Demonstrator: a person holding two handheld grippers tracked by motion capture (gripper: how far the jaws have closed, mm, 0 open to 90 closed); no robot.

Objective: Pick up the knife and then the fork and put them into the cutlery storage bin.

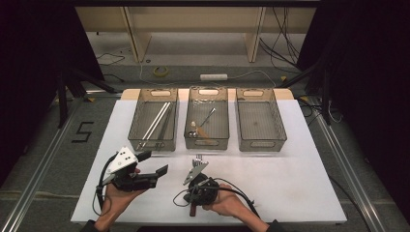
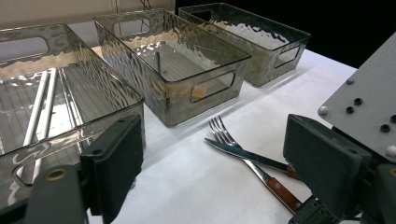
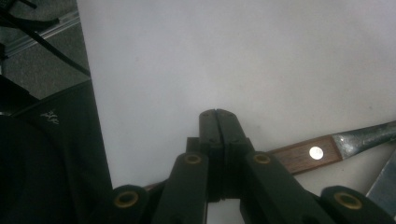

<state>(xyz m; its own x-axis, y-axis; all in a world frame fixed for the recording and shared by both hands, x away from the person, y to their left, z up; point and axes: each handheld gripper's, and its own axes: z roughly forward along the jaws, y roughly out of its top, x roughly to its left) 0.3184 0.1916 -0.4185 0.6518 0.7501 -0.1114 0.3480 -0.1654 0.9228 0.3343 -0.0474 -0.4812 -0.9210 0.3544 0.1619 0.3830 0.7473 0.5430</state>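
High view: the right gripper (image 1: 197,166) sits at lower centre, tips over the wood-handled fork (image 1: 197,160) and wood-handled knife (image 1: 193,209) lying on the white table (image 1: 300,183). The left gripper (image 1: 155,163) rests lower left, jaws apart.

Left gripper view: fork (image 2: 219,128) and knife (image 2: 243,153) cross at centre right, long axes running toward the lower right.

Right gripper view: jaws pressed together, empty; the knife handle (image 3: 308,154) lies directly behind them, extending right.

White desk (image 1: 300,183): three clear bins in a row at the far edge – left bin (image 1: 153,144), middle bin (image 1: 207,143), right bin (image 1: 261,144). Fork (image 2: 219,130) and wooden-handled knife (image 2: 247,157) lie crossed, just in front of the middle bin.
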